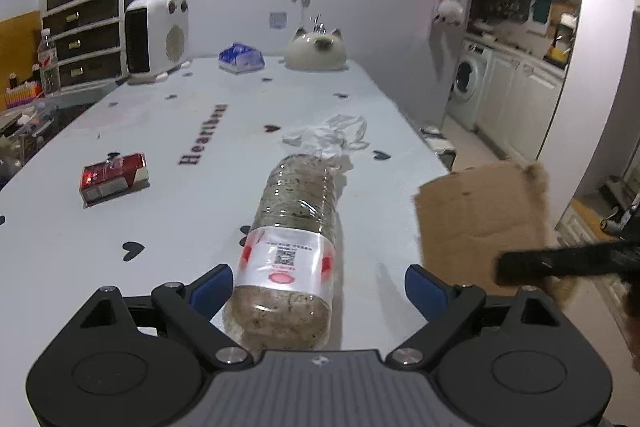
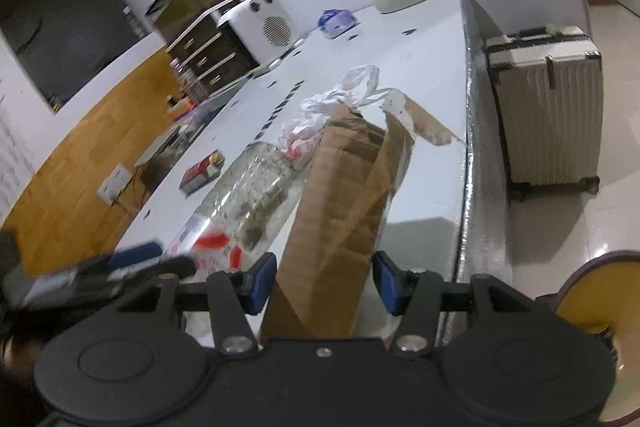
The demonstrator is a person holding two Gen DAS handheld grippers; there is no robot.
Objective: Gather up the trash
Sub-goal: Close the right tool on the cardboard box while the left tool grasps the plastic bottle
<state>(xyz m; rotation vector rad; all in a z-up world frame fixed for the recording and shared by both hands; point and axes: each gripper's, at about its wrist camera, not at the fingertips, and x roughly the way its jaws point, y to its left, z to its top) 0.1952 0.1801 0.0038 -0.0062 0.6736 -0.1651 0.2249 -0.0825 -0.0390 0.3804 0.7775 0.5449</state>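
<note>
A clear plastic bottle (image 1: 292,227) with a white and red label lies on the white table (image 1: 200,227), its base between my left gripper's (image 1: 318,287) open fingers, nearer the left pad. A crumpled clear plastic bag (image 1: 328,135) lies beyond it. A red cigarette pack (image 1: 114,179) lies to the left. My right gripper (image 2: 324,283) has its blue pads around a piece of brown cardboard (image 2: 344,195) with small gaps showing; in the left wrist view the cardboard (image 1: 484,219) is held up off the table's right edge. The bottle (image 2: 244,199) lies left of it.
A white heater (image 1: 156,35), a blue tissue pack (image 1: 240,58) and a cat-shaped holder (image 1: 316,49) stand at the table's far end. A drawer unit (image 1: 88,39) is at the left. A suitcase (image 2: 548,107) stands on the floor beside the table. A yellow bin (image 2: 592,327) is at lower right.
</note>
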